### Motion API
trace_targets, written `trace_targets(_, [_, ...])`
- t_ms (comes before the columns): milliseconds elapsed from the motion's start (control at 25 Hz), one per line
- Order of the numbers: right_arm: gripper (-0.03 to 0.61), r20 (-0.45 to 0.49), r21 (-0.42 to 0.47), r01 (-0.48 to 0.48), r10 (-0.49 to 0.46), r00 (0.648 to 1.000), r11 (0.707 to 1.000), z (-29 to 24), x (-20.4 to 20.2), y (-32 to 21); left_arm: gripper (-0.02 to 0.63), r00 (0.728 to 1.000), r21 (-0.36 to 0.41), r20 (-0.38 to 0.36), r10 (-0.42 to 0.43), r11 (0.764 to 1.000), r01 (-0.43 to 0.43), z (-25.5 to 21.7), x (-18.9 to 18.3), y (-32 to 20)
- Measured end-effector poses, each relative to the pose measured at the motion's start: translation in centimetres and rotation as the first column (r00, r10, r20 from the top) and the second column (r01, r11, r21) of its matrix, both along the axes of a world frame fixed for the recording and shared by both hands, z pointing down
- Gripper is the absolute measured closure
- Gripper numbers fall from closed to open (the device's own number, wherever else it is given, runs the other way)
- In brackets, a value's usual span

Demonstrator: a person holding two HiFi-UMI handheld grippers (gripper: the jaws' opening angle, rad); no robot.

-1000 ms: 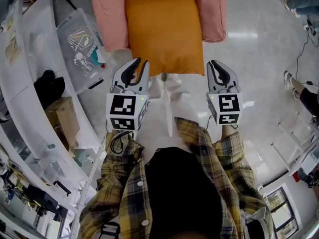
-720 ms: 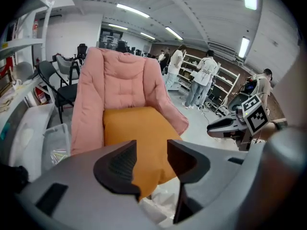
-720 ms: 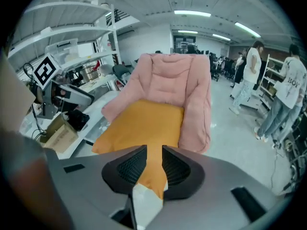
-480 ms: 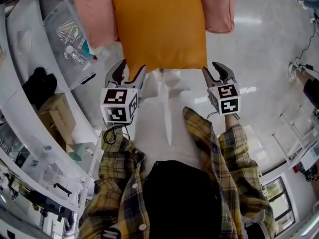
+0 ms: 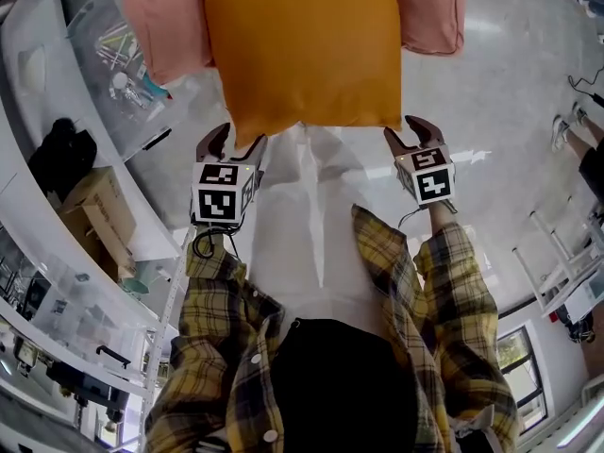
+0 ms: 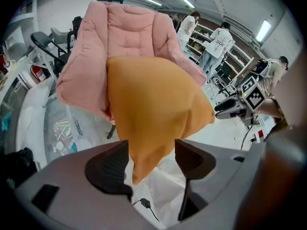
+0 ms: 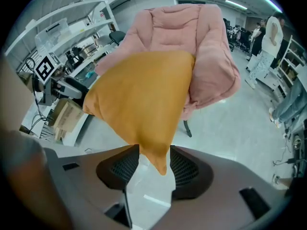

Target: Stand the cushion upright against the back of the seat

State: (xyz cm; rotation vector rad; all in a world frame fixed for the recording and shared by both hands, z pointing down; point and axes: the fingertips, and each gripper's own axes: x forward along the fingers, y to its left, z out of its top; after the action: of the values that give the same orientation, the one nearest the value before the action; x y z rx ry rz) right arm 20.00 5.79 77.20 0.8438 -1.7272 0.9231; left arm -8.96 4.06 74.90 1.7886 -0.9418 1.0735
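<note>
An orange cushion (image 5: 300, 45) lies flat on the seat of a pink padded chair (image 5: 160, 26), its near edge hanging over the front. My left gripper (image 5: 229, 144) is at the cushion's near left corner, my right gripper (image 5: 413, 132) at the near right corner. In the left gripper view the cushion (image 6: 153, 104) corner dips between the opening jaws of my left gripper (image 6: 152, 159), with a gap on the right side. In the right gripper view the cushion (image 7: 144, 95) corner hangs between the opening jaws of my right gripper (image 7: 154, 164). The chair back (image 6: 129, 32) rises behind.
White shelving (image 5: 57, 215) runs along the left with a clear plastic bin (image 5: 118, 64), a cardboard box (image 5: 90, 206) and a black object (image 5: 61, 154). People (image 6: 218, 44) stand by racks beyond the chair. Glossy floor (image 5: 510, 102) lies to the right.
Both grippers have come down and forward to the cushion's near corners. Their jaws have spread apart, and a corner now sits between each pair.
</note>
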Motion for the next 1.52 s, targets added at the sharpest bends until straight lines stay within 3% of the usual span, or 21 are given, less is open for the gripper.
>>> trace_targets(280, [0.388,-0.031,-0.078,0.015,-0.017,0.999,0.997,3.3,0.6,1.7,0.319,0.999,-0.126,0.048,-0.01,0.992,0.016,4.5,-0.5,4.0])
trace_targets(560, [0.39,-0.074,-0.11,0.037,-0.045,0.996,0.993,5.2,1.0,2.1,0.324,0.994,-0.18,0.112,-0.009,0.983,0.029,7.6,-1.3,5.0])
trace_targets(640, [0.398,-0.081,-0.107,0.036,-0.045,0.996,0.994,5.4,1.1,2.1,0.404,0.992,-0.186,0.129,-0.016,0.982,0.04,7.8,-1.6,4.8])
trace_targets(840, [0.517,-0.085,-0.062,0.063,-0.068,0.994,0.996,4.6,0.4,1.8,0.5,0.992,-0.179,0.127,0.009,0.984,0.014,7.2,-1.2,4.6])
trace_targets(920, [0.535,-0.08,-0.047,0.055,-0.059,0.995,0.997,4.2,0.2,1.7,0.525,0.992,-0.171,0.129,0.011,0.985,0.012,6.8,-1.0,4.5])
trace_targets(1120, [0.548,-0.044,-0.024,0.029,-0.03,0.999,0.999,2.4,0.0,1.2,0.563,0.993,-0.147,0.119,0.016,0.989,0.002,5.2,-0.6,4.0])
trace_targets(1520, [0.552,-0.017,0.02,-0.008,0.008,1.0,1.0,-3.4,-0.8,-0.1,0.578,0.994,-0.087,0.103,-0.037,0.995,0.046,-0.1,-0.3,2.3])
